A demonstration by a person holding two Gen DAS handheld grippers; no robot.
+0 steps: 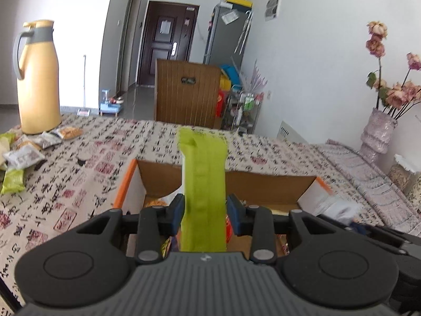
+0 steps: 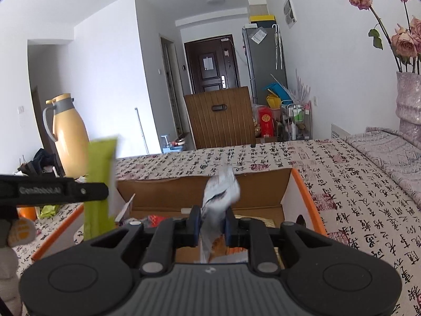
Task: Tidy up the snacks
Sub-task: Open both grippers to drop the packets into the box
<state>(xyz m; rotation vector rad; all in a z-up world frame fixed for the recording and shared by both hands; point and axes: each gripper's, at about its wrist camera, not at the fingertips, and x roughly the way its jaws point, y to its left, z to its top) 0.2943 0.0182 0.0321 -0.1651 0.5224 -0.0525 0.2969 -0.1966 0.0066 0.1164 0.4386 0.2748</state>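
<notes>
My left gripper (image 1: 204, 205) is shut on a long green snack packet (image 1: 204, 171) that stands upright between its blue pads. It hovers over an open cardboard box (image 1: 126, 181) with orange edges, which has several snacks inside. My right gripper (image 2: 211, 218) is shut on a crumpled silver-white snack packet (image 2: 221, 189) above the same box (image 2: 263, 184). In the right wrist view the green packet (image 2: 101, 163) shows at the left, over the box's left side. In the left wrist view the silver packet (image 1: 339, 208) is a blur at the right.
A yellow thermos jug (image 1: 36, 79) stands at the table's far left, with a pile of loose snack packets (image 1: 26, 152) beside it. A vase of dried roses (image 1: 376, 134) and a jar (image 1: 402, 173) stand at the right. A wooden chair back (image 1: 186, 94) rises behind the patterned tablecloth (image 1: 79, 184).
</notes>
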